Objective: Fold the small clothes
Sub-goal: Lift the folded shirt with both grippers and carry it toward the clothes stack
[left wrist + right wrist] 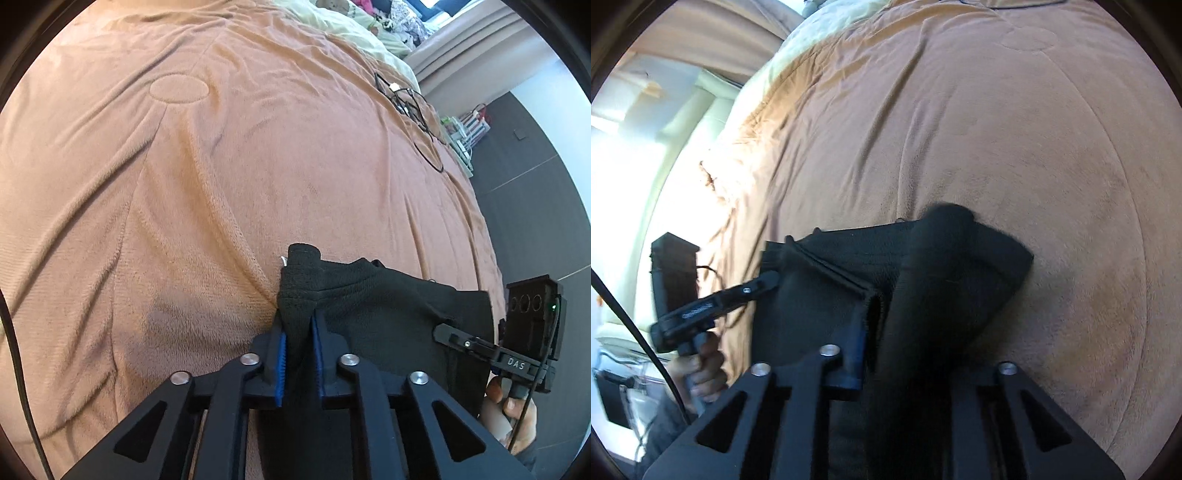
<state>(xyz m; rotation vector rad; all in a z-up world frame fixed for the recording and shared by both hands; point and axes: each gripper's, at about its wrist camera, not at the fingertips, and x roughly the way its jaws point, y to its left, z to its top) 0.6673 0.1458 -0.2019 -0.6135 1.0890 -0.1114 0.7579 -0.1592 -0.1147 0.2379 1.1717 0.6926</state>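
1. The blanket (221, 177), brown and creased, covers the bed and fills both views. In the left view a cable (417, 110) lies on it at 1 o'clock, well apart from the work.

2. The garment (369, 306), small, black and knitted, sits low in both views, at about 5 o'clock in the left one, partly lifted off the blanket. Which kind of garment it is I cannot tell.

3. The left gripper (300, 325) has its blue pads closed on a bunched edge of the garment; cloth stands up between them.

4. The right gripper (873, 325) is clamped on the other side of the garment; a thick roll of cloth drapes over its right finger and hides it. This view is blurred.

5. Each gripper shows in the other's view: the right one at 4 o'clock in the left view, the left one at 8 o'clock in the right view.

6. Risks, as I judge them:
- Both grips hold bunched cloth, not a flat corner, so the fold may come out lumpy or skewed.
- The draped roll could slide off and spoil the fold line.
- Uneven pulling may drag 1 edge out of the pads.
- The plush blanket may catch the knit and wrinkle it.
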